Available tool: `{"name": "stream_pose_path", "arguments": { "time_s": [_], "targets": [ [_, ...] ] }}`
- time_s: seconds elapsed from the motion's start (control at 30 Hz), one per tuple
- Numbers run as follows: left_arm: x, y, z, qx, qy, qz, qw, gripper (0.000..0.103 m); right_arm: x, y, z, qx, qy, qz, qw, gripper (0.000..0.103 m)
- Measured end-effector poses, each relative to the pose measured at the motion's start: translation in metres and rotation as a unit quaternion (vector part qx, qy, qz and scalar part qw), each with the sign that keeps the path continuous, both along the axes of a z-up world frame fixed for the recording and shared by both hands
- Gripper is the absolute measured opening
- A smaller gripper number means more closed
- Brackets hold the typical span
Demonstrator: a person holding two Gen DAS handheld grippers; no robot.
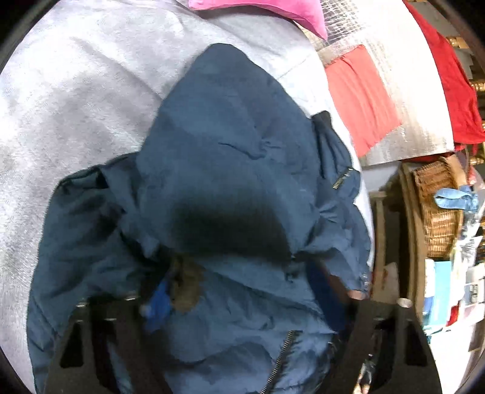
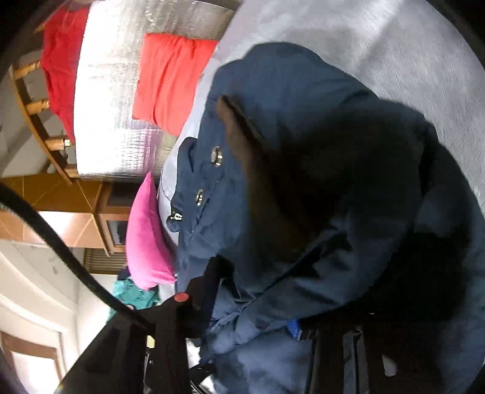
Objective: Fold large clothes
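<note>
Item: dark blue padded hooded jacket [image 1: 230, 157] with metal zips and snap buttons, lying crumpled on a pale grey bedsheet [image 1: 75, 100], hood spread toward the far edge, body bunched close under both cameras. A brown fur-like patch shows near the collar.

Left gripper [image 1: 239, 336]: jaws spread, one finger at each side of the bunched lower jacket; cloth lies between them, but whether the pads press it cannot be told. Right gripper [image 2: 266, 339]: jaws partly spread over a fold of the same jacket; a grip cannot be confirmed, the near area being dark and blurred.

Step in hand, judged: taking hold of the jacket's near edge for a first fold or to spread it flat. Next move calls for a firm pinch at two matching points, then a lift that keeps the padding from sliding.

Surroundings: bright pink cushion [image 1: 266, 12], coral-red cushion [image 1: 360, 97], silver quilted mat [image 1: 415, 100], red cloth [image 1: 454, 88], woven wicker basket [image 1: 439, 212].
</note>
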State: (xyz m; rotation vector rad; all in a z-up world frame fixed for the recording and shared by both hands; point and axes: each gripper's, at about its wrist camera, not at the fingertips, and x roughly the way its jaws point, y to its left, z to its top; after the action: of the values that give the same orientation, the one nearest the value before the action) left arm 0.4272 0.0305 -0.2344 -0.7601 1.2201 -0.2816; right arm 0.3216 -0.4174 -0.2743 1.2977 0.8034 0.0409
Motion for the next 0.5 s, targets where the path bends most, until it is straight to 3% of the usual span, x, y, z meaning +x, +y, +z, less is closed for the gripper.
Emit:
{"name": "stream_pose_path", "arguments": {
  "time_s": [0.07,0.13,0.2,0.27,0.37,0.5],
  "targets": [
    [-0.002,0.002,-0.001,0.016,-0.006,0.004,0.9999,0.051,0.000,0.003,0.012,-0.050,-0.002,0.004,0.999,0.033],
    [-0.004,0.001,0.004,0.013,-0.015,0.003,0.9998,0.045,0.002,0.009,0.031,-0.117,-0.018,0.012,0.993,0.029],
    [-0.006,-0.004,0.013,0.025,-0.033,-0.006,0.9991,0.044,0.000,0.006,0.045,-0.148,-0.042,0.011,0.988,0.029],
    [-0.005,-0.006,0.011,0.038,-0.031,-0.014,0.9987,0.044,0.000,0.004,0.049,-0.161,-0.039,0.010,0.986,0.029],
    [-0.004,-0.012,-0.003,0.059,0.000,-0.027,0.9979,0.049,0.011,0.007,0.033,-0.157,0.016,0.027,0.987,0.031],
    [-0.012,-0.013,0.005,0.072,0.019,-0.038,0.9965,0.054,0.009,0.002,0.038,-0.143,0.027,0.050,0.988,0.039]
  ]
}}
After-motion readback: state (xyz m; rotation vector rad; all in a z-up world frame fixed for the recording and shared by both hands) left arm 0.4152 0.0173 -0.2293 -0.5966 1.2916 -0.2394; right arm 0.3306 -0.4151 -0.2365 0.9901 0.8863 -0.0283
